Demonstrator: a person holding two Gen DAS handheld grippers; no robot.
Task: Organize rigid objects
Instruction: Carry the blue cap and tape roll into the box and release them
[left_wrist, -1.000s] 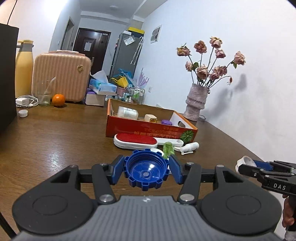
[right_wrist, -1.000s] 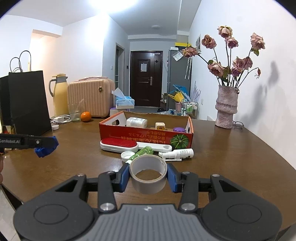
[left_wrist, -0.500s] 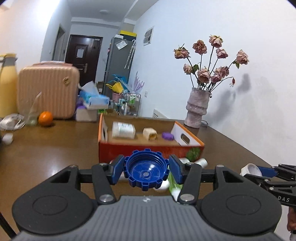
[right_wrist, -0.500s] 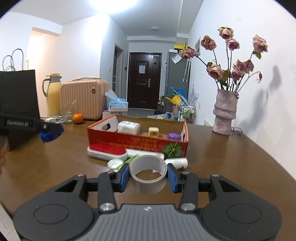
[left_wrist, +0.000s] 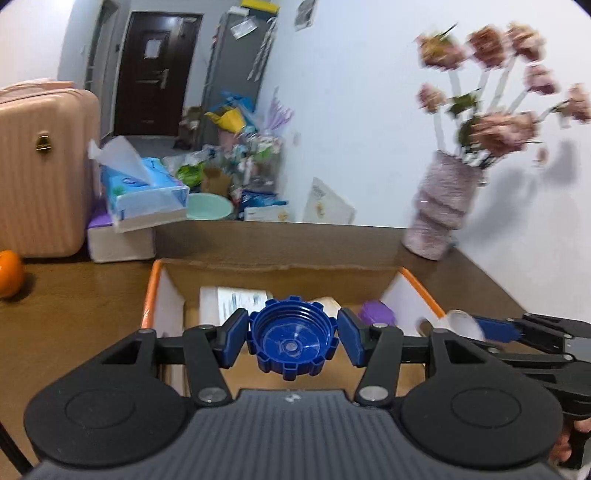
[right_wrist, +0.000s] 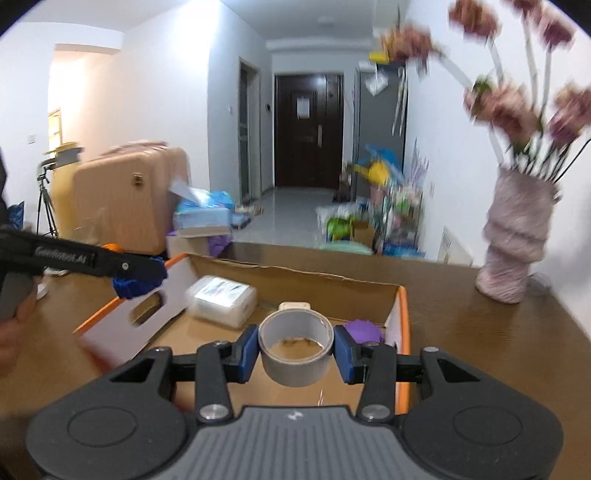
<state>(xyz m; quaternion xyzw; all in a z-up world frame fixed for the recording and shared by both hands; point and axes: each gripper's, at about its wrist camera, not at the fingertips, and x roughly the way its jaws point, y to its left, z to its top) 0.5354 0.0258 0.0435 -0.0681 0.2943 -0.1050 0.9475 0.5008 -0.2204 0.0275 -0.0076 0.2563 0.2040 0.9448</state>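
- Left wrist view: your left gripper (left_wrist: 291, 338) has its pads clamped on the blue cap (left_wrist: 291, 338), hollow side facing the camera, held above the near part of the cardboard box (left_wrist: 280, 267)
- Key relation: both loads already hang over the box interior, so the drop spot lies straight below the fingers, not ahead of them
- Right wrist view: your right gripper (right_wrist: 295, 349) is closed on the tape roll (right_wrist: 295, 347), the pads pressing its outer wall from either side, its open axis pointing up and slightly toward the camera
- Box contents below: a white container (right_wrist: 221, 299) toward the far left, a small cream item (right_wrist: 294, 306) just behind the roll, a purple piece (right_wrist: 364, 330) by the right wall
- Bare box floor shows in front of the white container and under the roll; I judge that to be the clearer landing
- Neither hand is nearer; each is over its own side, your left gripper (right_wrist: 138, 275) at the left wall with the handle cut-out, your right gripper (left_wrist: 476, 326) at the right wall
- Pose: both grippers tip moderately downward; the background is smeared, so judge height with caution
- Risk, as a judgement: the roll may wheel away if released on edge
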